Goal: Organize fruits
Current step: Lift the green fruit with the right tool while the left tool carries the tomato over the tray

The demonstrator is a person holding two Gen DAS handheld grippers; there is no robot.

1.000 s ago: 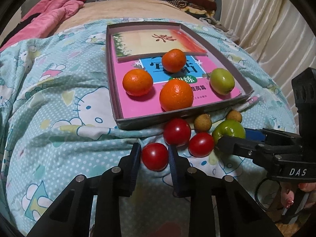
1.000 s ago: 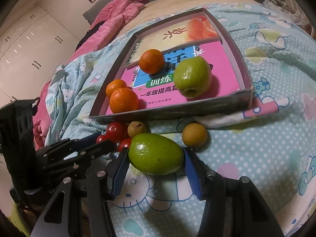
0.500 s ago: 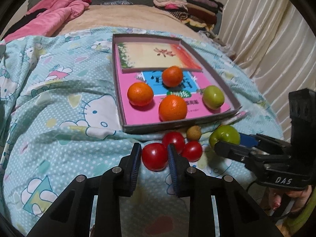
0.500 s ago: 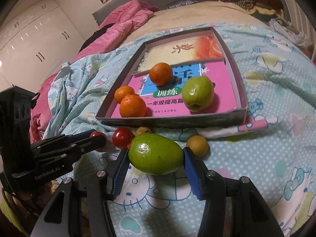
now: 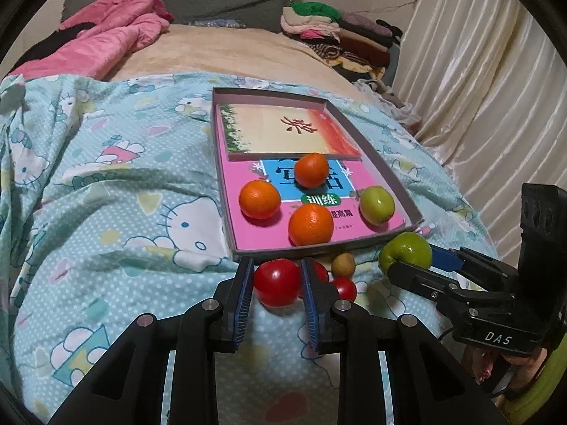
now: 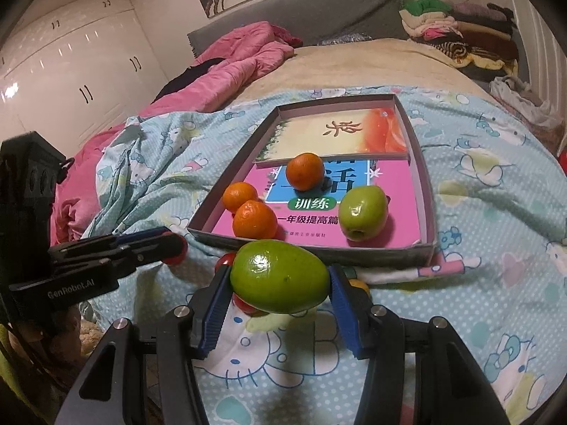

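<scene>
On a bed spread with a cartoon-cat blanket, the left hand-held gripper is clamping a red tomato between its blue pads, the jaws standing narrow, just in front of the near wall of a shallow box. The right hand-held gripper is holding a large green fruit sideways, its pads pressing on both ends, with the fruit hanging in front of the box's near wall.

Inside the box, 3 oranges and 1 green apple are sitting on a pink book; a second, cream-coloured book is lying across the far half. The far orange is resting near the middle, the left orange and the near orange are lying close together toward the near left corner, and the apple is standing apart at the near right.

On the blanket outside the box, 2 more tomatoes are showing beside the left hand-held gripper, partly hidden, one small tomato just to its right, and a small brown fruit is lying beside the box wall. A pink quilt and a pile of folded clothes are lying at the far end of the bed.
</scene>
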